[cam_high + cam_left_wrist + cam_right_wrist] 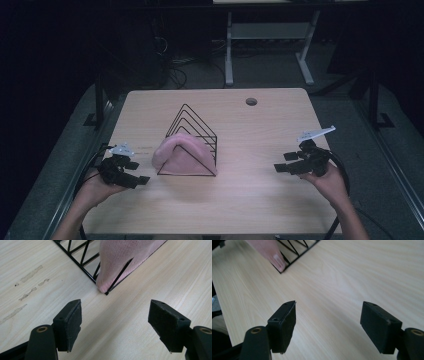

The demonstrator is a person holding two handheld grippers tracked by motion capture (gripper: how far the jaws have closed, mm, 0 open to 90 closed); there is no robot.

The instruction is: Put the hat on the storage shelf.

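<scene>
Table (pixel 260 190) scuffs show beside left claw (pixel 116 315); both claws (pixel 328 322) gape empty.

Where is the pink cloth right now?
In the high view, the pink cloth is draped in the black wire rack at the table's centre-left, nearer the left tongs.

The hand-held gripper (pixel 115 322) gapes over the desk (pixel 155 282), near a wire rack (pixel 85 263) holding pink cloth (pixel 120 257).
</scene>
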